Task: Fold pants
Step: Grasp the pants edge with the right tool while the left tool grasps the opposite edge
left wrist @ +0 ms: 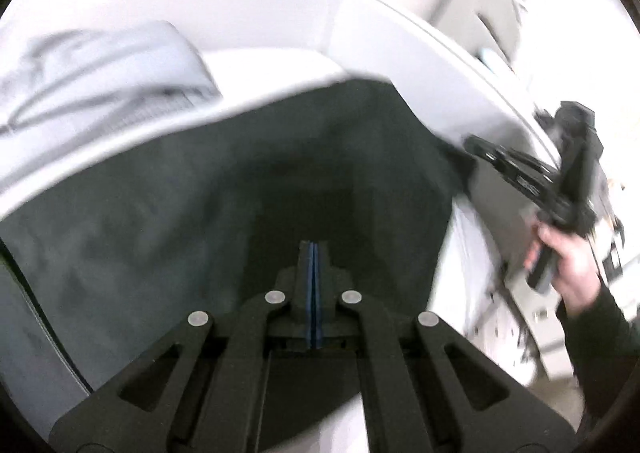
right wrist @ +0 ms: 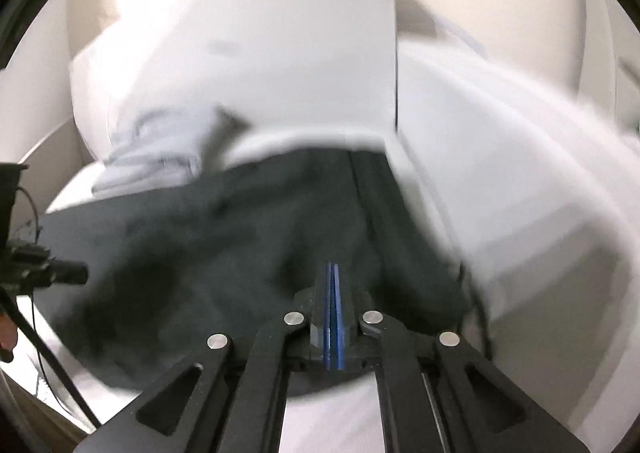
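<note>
The dark pants (left wrist: pixel 200 189) lie spread over a white bed, blurred by motion. My left gripper (left wrist: pixel 313 249) is shut, its blue pads pressed together over the dark cloth; whether cloth sits between them I cannot tell. The right gripper (left wrist: pixel 476 143) shows at the pants' right edge, held by a hand. In the right wrist view the pants (right wrist: pixel 224 237) stretch ahead and left. My right gripper (right wrist: pixel 333 269) is shut, its pads together at the cloth's near edge. The left gripper (right wrist: pixel 76 273) shows at the far left edge of the cloth.
A light grey garment (left wrist: pixel 92 77) lies bunched on the bed (left wrist: pixel 256 61) beyond the pants; it also shows in the right wrist view (right wrist: pixel 160 149). A white pillow (right wrist: pixel 280 45) stands behind. White bedding (right wrist: pixel 520 157) lies to the right. Cables (right wrist: pixel 44 341) hang at the left.
</note>
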`<act>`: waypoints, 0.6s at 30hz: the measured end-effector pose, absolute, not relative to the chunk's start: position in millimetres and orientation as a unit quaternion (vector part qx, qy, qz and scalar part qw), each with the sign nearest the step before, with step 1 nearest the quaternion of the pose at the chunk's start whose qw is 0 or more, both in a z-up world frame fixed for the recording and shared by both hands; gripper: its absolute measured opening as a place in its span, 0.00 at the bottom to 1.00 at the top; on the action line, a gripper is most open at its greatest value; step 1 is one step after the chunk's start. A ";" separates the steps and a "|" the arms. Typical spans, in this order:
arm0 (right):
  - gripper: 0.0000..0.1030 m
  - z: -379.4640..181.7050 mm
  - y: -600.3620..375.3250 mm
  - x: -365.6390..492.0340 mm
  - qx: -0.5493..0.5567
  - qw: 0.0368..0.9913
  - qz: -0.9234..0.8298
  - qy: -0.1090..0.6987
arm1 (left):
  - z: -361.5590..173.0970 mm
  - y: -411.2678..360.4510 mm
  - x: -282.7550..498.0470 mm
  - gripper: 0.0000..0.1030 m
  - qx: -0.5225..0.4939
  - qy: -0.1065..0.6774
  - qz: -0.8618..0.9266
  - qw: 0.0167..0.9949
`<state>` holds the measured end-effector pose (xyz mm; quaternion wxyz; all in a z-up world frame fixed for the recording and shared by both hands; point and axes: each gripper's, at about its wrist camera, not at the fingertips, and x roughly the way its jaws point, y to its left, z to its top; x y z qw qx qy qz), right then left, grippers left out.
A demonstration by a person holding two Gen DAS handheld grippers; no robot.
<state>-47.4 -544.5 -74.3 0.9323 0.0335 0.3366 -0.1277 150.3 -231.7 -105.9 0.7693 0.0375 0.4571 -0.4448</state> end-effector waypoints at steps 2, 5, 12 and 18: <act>0.03 -59.4 -545.0 -21.7 0.028 0.934 -0.120 0.335 | -100.6 -236.9 180.2 0.00 0.042 0.450 -0.418 0.788; 0.03 -55.0 -546.3 32.5 0.020 0.932 -0.105 0.347 | -104.7 -255.0 211.0 0.00 0.049 0.440 -0.389 0.808; 0.03 -115.2 -557.7 123.5 0.047 0.899 -0.102 0.424 | -152.9 -304.5 254.4 0.00 0.126 0.445 -0.343 0.818; 0.00 -150.8 -587.4 127.5 0.095 0.886 -0.100 0.443 | -179.9 -284.2 274.5 0.00 0.124 0.458 -0.323 0.819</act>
